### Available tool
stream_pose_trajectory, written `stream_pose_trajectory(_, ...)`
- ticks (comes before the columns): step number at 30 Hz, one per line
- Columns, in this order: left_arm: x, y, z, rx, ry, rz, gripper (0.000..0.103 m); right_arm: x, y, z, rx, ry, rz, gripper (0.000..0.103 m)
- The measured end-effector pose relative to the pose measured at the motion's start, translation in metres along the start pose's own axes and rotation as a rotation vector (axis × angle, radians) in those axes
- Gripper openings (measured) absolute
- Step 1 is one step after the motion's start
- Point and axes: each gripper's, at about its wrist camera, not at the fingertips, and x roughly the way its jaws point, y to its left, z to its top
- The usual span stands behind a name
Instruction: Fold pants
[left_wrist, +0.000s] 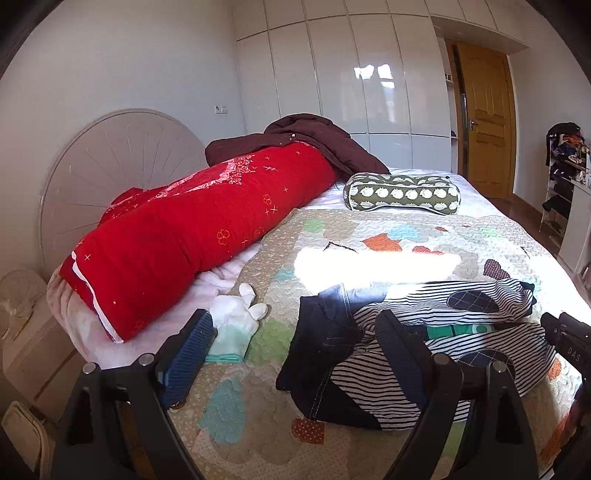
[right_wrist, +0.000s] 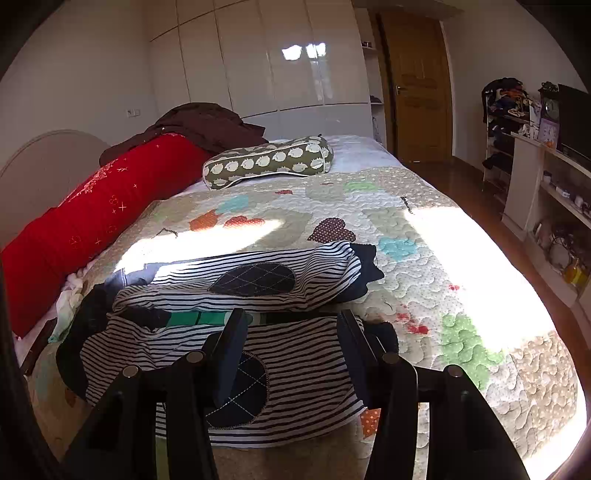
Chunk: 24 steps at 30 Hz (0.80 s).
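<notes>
Here, right gripper (right_wrist: 291, 354) wide open and empty, poised low over the near leg of the striped pants (right_wrist: 280, 373), one finger over the dark quilted knee patch (right_wrist: 240, 387), nothing pinched yet. Left gripper (left_wrist: 295, 354) likewise wide open and empty, hovering at the waist end, its right finger over the dark waistband lining (left_wrist: 325, 354) and its left finger beside a white glove (left_wrist: 236, 325).

Pants lying crumpled across the near part of the patchwork quilt (right_wrist: 424, 236), two legs bunched side by side, a green label strip (right_wrist: 195, 317) between them, fabric turned partly inside out at the waist.

Risks, judged from this: closing on the top layer only, so just one ply lifts and the leg twists further; pinching the quilt along with the cloth, given how low the fingers sit; catching the glove on the left side and dragging it into the fold. Harsh sun glare across the far leg, hiding its edge and making a misjudged grab likely there. Red bolster (left_wrist: 192, 236) and green patterned pillow (right_wrist: 269, 162) well apart, unlikely to interfere.
</notes>
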Motion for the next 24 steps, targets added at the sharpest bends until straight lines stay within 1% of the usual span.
stream_pose_trajectory(2,0.001,-0.003,-0.002,0.019,-0.002,0.004,0.089,-0.002,0.002,-0.001,-0.004,-0.001,0.029,0.055)
stream_pose_trajectory(5,0.006,-0.008,-0.004,0.04,0.02,0.002,0.089,0.001,0.001,0.0,0.009,0.023,0.036,0.064)
stream_pose_trajectory(8,0.013,-0.01,-0.008,0.041,0.05,-0.026,0.089,0.009,0.002,-0.002,0.006,0.058,0.004,0.064)
stream_pose_trajectory(10,0.018,-0.012,-0.011,0.048,0.073,-0.038,0.089,0.014,0.003,-0.006,0.002,0.072,-0.003,0.064)
stream_pose_trajectory(14,0.027,-0.016,-0.015,0.06,0.101,-0.038,0.089,0.022,0.005,-0.013,-0.018,0.09,-0.013,0.064)
stream_pose_trajectory(19,0.041,-0.017,-0.019,0.052,0.146,-0.049,0.089,0.03,0.003,-0.015,0.002,0.112,-0.005,0.064)
stream_pose_trajectory(24,0.051,-0.02,-0.023,0.049,0.177,-0.059,0.089,0.033,0.0,-0.014,0.018,0.116,-0.002,0.064)
